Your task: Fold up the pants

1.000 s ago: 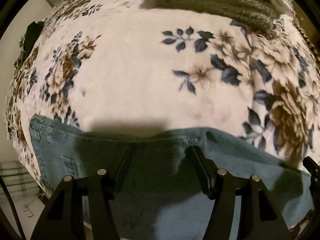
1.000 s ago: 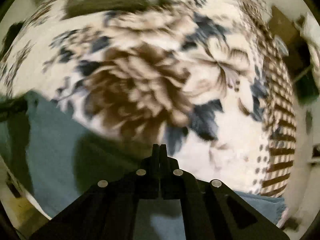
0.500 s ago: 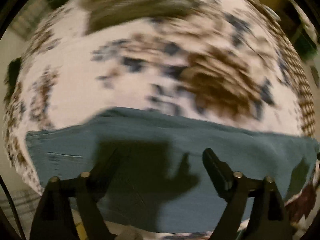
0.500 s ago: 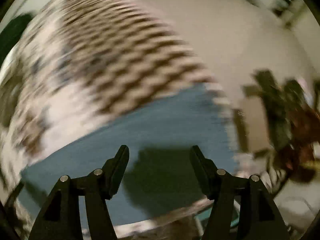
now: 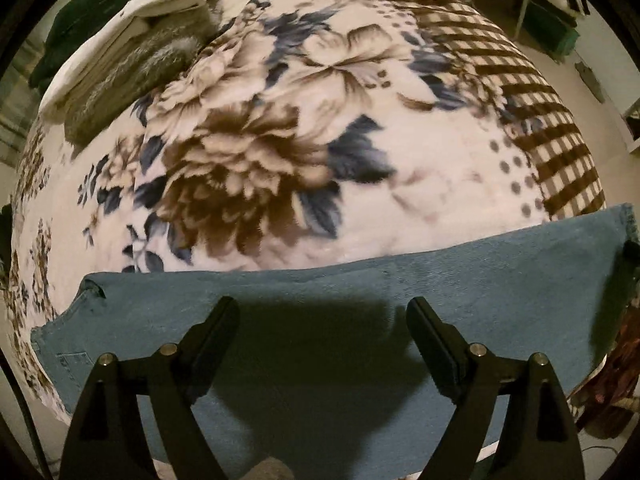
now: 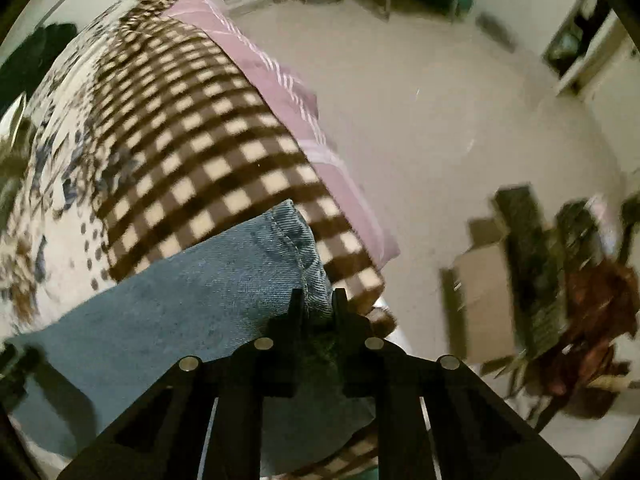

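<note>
Pants point(image 5: 320, 360): blue denim, lying flat in a long band across the near edge of the bed; a stitched pocket corner shows at the band's left end in your left wrist view.
Hem point(image 6: 298, 248): stitched cuff end of a leg, resting on the checked border of the blanket, near the bed's corner.
Left gripper point(image 5: 322, 312): your jaws stand wide apart over the denim, pointing steeply down; nothing is between the pads and their shadow falls on the cloth.
Right gripper point(image 6: 318, 300): your jaws have just been closing and now stand narrow, with the cuff's edge bunched between the two tips, pinched.
Blanket point(image 5: 256, 152): cream plush with brown and blue flowers, a brown-and-cream checked border along one side; it lies under the pants.
Folded stack point(image 5: 132, 52): grey and white textiles at the far corner of the bed, well apart from the pants.
Pink sheet point(image 6: 280, 76): shows below the checked border at the bed's side.
Floor point(image 6: 420, 120): pale, beside the bed; the things on it are blurred.
</note>
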